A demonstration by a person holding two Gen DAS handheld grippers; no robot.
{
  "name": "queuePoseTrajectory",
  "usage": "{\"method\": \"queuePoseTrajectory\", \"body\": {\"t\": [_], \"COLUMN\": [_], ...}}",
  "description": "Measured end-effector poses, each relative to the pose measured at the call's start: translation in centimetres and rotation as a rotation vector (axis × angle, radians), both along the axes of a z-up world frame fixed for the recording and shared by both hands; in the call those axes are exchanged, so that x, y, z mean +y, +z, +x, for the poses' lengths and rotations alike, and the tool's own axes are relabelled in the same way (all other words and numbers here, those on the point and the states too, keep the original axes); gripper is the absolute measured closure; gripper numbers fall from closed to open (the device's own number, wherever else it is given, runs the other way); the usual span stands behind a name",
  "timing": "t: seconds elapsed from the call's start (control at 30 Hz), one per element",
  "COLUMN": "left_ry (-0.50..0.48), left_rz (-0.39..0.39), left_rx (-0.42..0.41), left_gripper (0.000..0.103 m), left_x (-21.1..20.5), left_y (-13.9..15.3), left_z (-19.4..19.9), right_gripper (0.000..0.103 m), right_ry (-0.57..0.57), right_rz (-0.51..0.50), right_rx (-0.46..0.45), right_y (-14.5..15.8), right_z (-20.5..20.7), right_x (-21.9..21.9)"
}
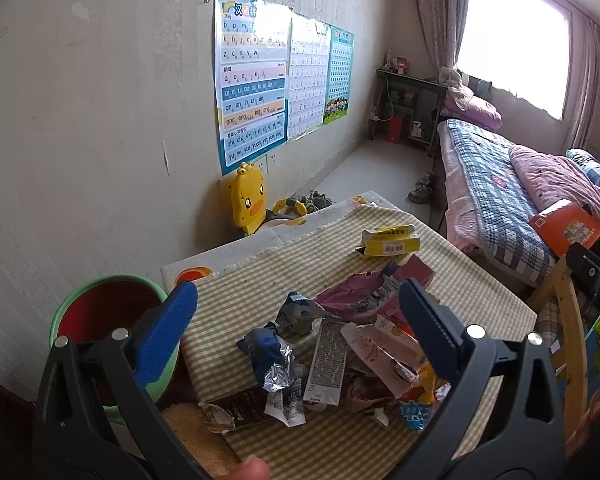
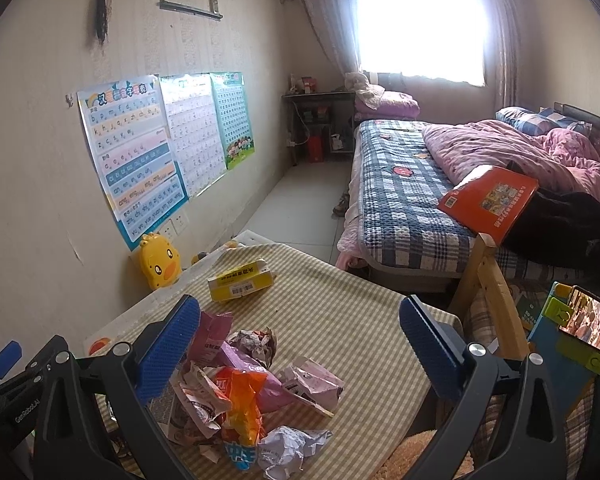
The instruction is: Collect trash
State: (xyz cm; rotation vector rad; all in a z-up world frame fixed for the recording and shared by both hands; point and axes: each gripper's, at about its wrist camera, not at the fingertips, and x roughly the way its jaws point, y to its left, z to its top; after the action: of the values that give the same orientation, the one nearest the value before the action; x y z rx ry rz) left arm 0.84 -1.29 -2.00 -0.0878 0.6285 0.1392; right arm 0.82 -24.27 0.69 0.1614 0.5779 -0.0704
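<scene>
Two claws, left claw (image 1: 300,320) wide open, right claw (image 2: 300,344) wide open, both empty above wrappers (image 1: 324,344)

green bin (image 1: 70,312) partly hidden behind left gripper (image 1: 298,316) finger, its base cut off. dark box (image 1: 240,404) half covered by foil wrapper (image 1: 278,372). lower wrappers in trash pile (image 2: 236,392) buried, labels unreadable. phone (image 2: 590,322) screen too small to read. window (image 2: 416,16) blown out. left gripper body clipped at right wrist view's edge.
</scene>
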Motion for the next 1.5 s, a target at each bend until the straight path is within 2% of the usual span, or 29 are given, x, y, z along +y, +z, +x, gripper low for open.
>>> {"method": "queuePoseTrajectory", "body": {"t": [0.4, 0.63, 0.73, 0.8, 0.93, 1.0, 1.13, 1.17, 1.23, 1.4, 1.43, 1.47, 1.5], "left_ry": [0.001, 0.000, -0.059, -0.059, -0.087, -0.077, -0.074, -0.079, -0.095, -0.138, -0.133, -0.126, -0.121], "left_rz": [0.041, 0.142, 0.157, 0.154, 0.035, -0.013, -0.095, -0.117, -0.141, -0.127, -0.126, -0.133, -0.149], "left_rx": [0.001, 0.009, 0.109, 0.187, 0.369, 0.417, 0.482, 0.488, 0.469, 0.426, 0.433, 0.451, 0.469], "left_gripper": [0.004, 0.004, 0.004, 0.004, 0.004, 0.005, 0.017, 0.018, 0.018, 0.020, 0.031, 0.048, 0.056], "left_x": [-0.3, 1.1, 2.8, 3.8, 5.6, 6.2, 6.8, 6.9, 6.4, 5.0, 4.8, 4.8, 5.0], "left_y": [-0.2, -0.7, -3.0, -5.0, -9.9, -11.7, -13.8, -14.0, -13.8, -12.5, -12.7, -13.0, -13.4], "left_z": [0.0, 0.1, 0.5, 0.6, 1.1, 1.4, 2.5, 2.6, 2.8, 4.2, 4.7, 5.1, 5.5], "right_gripper": [0.007, 0.007, 0.007, 0.007, 0.007, 0.007, 0.007, 0.007, 0.007, 0.007, 0.007, 0.007, 0.007], "right_ry": [0.000, 0.005, 0.018, 0.029, 0.043, 0.057, 0.067, 0.067, 0.067, 0.082, 0.090, 0.096, 0.104], "right_rz": [0.002, 0.008, 0.015, 0.014, 0.008, 0.010, 0.011, 0.012, 0.019, 0.028, 0.028, 0.027, 0.024], "right_rx": [0.002, 0.008, 0.037, 0.068, 0.116, 0.141, 0.162, 0.168, 0.185, 0.231, 0.238, 0.239, 0.239], "right_y": [-0.1, -0.5, -1.6, -2.7, -4.3, -5.0, -5.7, -5.8, -6.1, -7.2, -7.3, -7.4, -7.4], "right_z": [0.0, 0.1, 0.5, 0.8, 1.1, 1.3, 1.4, 1.5, 1.6, 1.7, 1.7, 1.7, 1.7], "right_x": [0.0, -0.1, -0.2, -0.1, 0.0, 0.0, -0.3, -0.4, -0.6, -0.5, -0.4, -0.2, 0.0]}}
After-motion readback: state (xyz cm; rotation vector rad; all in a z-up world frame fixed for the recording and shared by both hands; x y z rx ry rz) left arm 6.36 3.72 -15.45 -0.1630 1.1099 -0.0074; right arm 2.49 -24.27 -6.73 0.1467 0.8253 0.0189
